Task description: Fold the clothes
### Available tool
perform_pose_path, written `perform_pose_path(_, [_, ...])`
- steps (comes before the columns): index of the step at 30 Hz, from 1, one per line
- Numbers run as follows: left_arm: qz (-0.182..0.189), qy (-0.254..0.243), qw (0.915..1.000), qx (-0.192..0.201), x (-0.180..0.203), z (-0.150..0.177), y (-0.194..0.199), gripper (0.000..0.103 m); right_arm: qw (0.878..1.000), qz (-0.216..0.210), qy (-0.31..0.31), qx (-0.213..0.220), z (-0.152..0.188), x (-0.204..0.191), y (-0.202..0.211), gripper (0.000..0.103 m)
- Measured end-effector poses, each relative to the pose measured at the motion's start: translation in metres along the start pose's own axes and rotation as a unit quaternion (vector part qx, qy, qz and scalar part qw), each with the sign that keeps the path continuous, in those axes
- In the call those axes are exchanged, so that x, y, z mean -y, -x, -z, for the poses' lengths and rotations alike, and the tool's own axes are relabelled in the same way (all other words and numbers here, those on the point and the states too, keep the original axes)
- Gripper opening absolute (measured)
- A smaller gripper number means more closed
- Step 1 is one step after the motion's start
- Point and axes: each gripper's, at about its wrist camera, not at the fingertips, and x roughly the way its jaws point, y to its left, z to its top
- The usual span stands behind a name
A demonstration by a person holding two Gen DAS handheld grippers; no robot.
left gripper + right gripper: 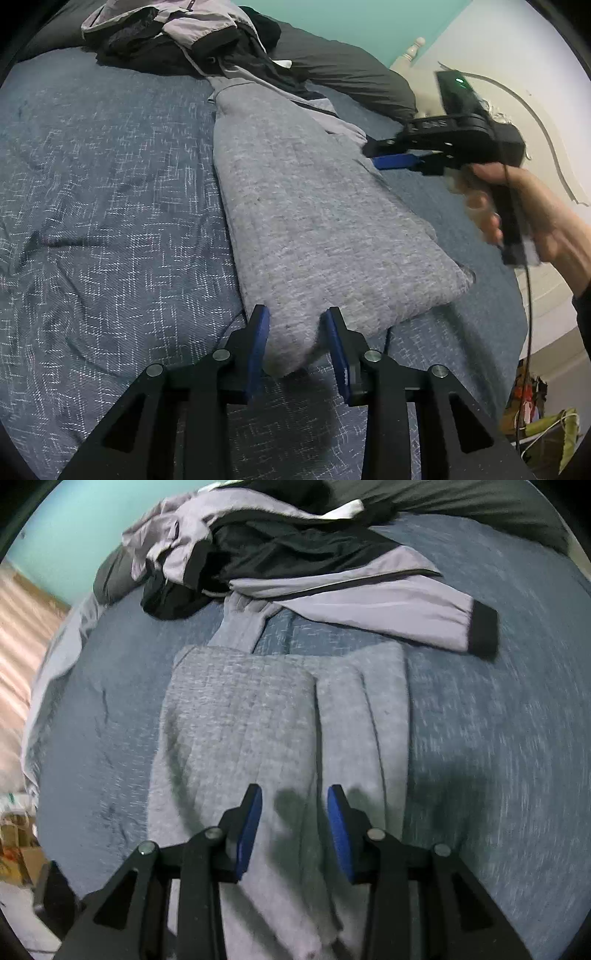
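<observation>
1. The left gripper [297,341] clasps the near corner of the folded heathered grey knit garment [314,221] lying on the blue crosshatch-patterned bedspread [110,184].
2. The right gripper [294,830] hangs unclenched and empty above the fold; snagging it could undo the layers.
3. Beyond, a lilac-and-black jacket [351,590] crowds the far edge; bare bedspread flanks both sides.
</observation>
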Motion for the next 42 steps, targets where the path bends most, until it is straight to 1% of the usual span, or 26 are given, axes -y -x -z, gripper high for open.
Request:
perform_pose_path(4, [0.005,0.004,1.0000,-0.001,-0.004,0.002,0.003,0.036,1.000,0.005,0.004,-0.015,-0.004,-0.001,-0.021,0.036])
perform_pose_path(5, [0.006,0.005,1.0000,-0.002,-0.004,0.002,0.003,0.036,1.000,0.006,0.002,-0.018,-0.005,-0.001,-0.026,0.029])
perform_pose_path(6, [0.006,0.006,1.0000,-0.002,-0.005,0.002,0.004,0.036,1.000,0.005,0.003,-0.017,-0.005,0.000,-0.028,0.023])
perform_pose_path(7, [0.005,0.005,1.0000,-0.002,-0.005,0.003,0.005,0.036,1.000,0.002,0.003,-0.013,-0.005,0.000,-0.029,0.016])
perform_pose_path(8, [0.005,0.004,1.0000,-0.002,-0.004,0.003,0.005,0.036,1.000,0.001,0.004,-0.006,-0.006,0.000,-0.028,0.012])
perform_pose_path(11, [0.005,0.003,1.0000,-0.001,-0.004,0.005,0.007,0.036,1.000,0.003,0.010,0.015,-0.008,-0.002,-0.023,0.007])
perform_pose_path(13, [0.009,0.006,0.9999,0.001,-0.003,0.006,0.009,0.036,0.999,0.006,0.012,0.040,-0.010,-0.001,-0.014,0.006])
perform_pose_path(16, [0.009,0.004,1.0000,0.001,-0.001,0.006,0.008,0.036,0.997,0.028,0.014,0.075,-0.013,-0.001,-0.001,0.005])
perform_pose_path(19, [0.007,0.002,1.0000,-0.001,-0.001,0.008,0.007,0.036,0.995,0.058,0.026,0.073,-0.011,-0.004,-0.004,0.005])
perform_pose_path(22, [0.009,0.006,0.9999,-0.002,-0.004,0.011,0.011,0.036,0.995,0.074,0.019,0.068,-0.007,0.002,-0.006,0.005])
perform_pose_path(26, [0.011,0.009,0.9999,-0.003,-0.005,0.012,0.013,0.036,0.995,0.081,0.000,0.053,0.002,0.015,-0.013,0.005])
perform_pose_path(27, [0.010,0.008,0.9999,-0.003,-0.005,0.012,0.013,0.036,0.996,0.076,-0.004,0.052,0.003,0.018,-0.014,0.005])
perform_pose_path(30, [0.009,0.009,0.9999,-0.004,-0.006,0.012,0.013,0.036,0.997,0.048,-0.010,0.053,0.004,0.021,-0.015,0.005])
perform_pose_path(33, [0.007,0.009,0.9999,-0.005,-0.007,0.010,0.011,0.036,0.998,0.021,-0.011,0.059,-0.003,0.019,-0.010,0.007])
perform_pose_path(36, [0.006,0.007,0.9999,-0.005,-0.007,0.011,0.011,0.036,0.997,0.025,-0.013,0.069,-0.016,0.015,-0.003,0.009])
perform_pose_path(37, [0.005,0.006,1.0000,-0.005,-0.007,0.011,0.011,0.036,0.997,0.022,-0.018,0.072,-0.020,0.015,-0.003,0.014])
perform_pose_path(38, [0.004,0.005,1.0000,-0.005,-0.007,0.011,0.011,0.036,0.997,0.019,-0.024,0.074,-0.025,0.015,-0.002,0.027])
perform_pose_path(39, [0.004,0.005,1.0000,-0.005,-0.006,0.011,0.010,0.036,0.997,0.013,-0.030,0.075,-0.029,0.016,-0.002,0.034])
perform_pose_path(40, [0.005,0.005,1.0000,-0.006,-0.006,0.011,0.009,0.036,0.996,0.002,-0.037,0.076,-0.035,0.017,-0.003,0.040])
perform_pose_path(42, [0.004,0.003,1.0000,-0.006,-0.004,0.009,0.008,0.036,0.997,-0.003,-0.034,0.071,-0.043,0.014,-0.008,0.040])
